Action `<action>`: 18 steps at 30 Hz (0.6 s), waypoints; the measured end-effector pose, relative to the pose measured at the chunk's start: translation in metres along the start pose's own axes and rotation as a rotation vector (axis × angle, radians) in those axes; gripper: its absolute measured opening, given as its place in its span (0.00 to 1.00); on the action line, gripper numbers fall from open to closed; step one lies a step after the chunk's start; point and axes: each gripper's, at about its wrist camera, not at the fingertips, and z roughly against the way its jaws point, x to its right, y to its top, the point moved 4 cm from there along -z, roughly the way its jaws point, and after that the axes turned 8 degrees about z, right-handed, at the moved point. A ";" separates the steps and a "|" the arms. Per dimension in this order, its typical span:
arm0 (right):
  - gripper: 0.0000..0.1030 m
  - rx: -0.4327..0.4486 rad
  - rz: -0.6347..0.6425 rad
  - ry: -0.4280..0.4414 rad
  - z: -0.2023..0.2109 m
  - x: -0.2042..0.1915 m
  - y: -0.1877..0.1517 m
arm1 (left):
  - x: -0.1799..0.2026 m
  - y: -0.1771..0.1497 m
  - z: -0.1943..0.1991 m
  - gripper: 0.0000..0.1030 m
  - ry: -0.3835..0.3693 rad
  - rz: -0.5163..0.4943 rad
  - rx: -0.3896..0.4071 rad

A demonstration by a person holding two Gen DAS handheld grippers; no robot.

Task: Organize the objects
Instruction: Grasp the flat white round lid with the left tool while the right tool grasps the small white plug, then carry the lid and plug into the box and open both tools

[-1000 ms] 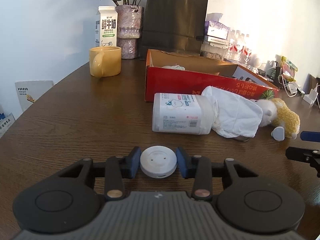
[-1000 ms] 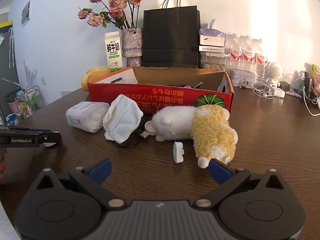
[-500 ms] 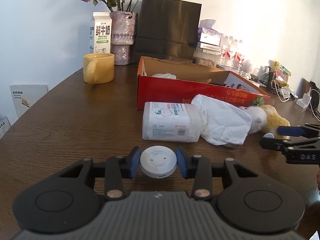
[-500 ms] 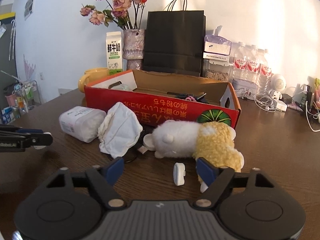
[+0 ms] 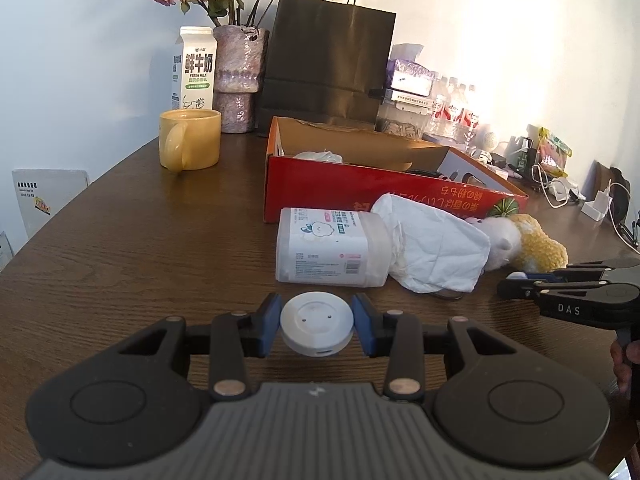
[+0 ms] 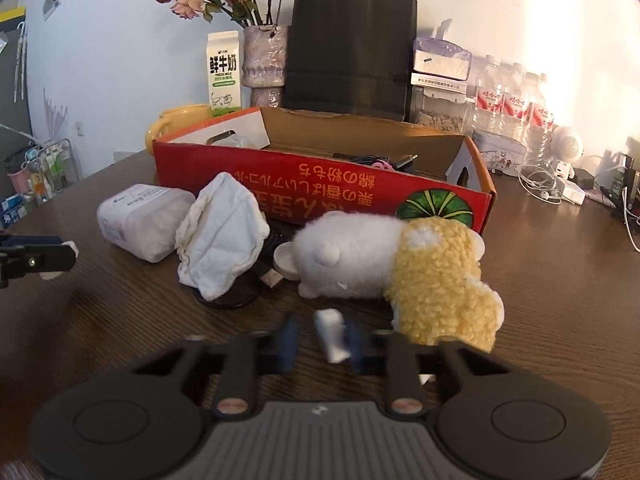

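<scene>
A dark wooden table (image 5: 132, 240) carries a red box (image 6: 320, 196) near its middle, with a tub (image 5: 328, 252), a crumpled cloth (image 5: 432, 252) and a plush (image 6: 400, 268) lying just before it. Along the far edge stand a mug (image 5: 190, 144), milk carton (image 5: 196, 70), vase (image 5: 240, 80), black bag (image 5: 324, 68) and bottles (image 6: 512, 108); cables (image 6: 544, 184) lie toward the far right corner.
</scene>
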 end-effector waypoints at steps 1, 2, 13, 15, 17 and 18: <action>0.11 0.005 0.003 0.003 0.001 -0.001 0.000 | -0.001 0.000 0.000 0.39 -0.001 0.000 0.000; 0.11 0.012 0.008 0.003 0.003 -0.002 0.000 | -0.001 0.000 0.000 0.39 -0.001 0.001 0.001; 0.11 0.086 0.010 0.018 0.018 -0.004 0.008 | 0.007 0.008 0.005 0.39 -0.024 -0.011 0.021; 0.11 0.106 0.013 0.021 0.022 -0.004 0.013 | 0.012 0.013 0.006 0.39 -0.037 -0.017 0.037; 0.11 0.131 0.014 0.022 0.025 -0.005 0.021 | 0.019 0.020 0.006 0.39 -0.055 -0.022 0.053; 0.11 0.141 0.016 0.023 0.026 -0.005 0.025 | 0.022 0.024 0.005 0.39 -0.064 -0.026 0.061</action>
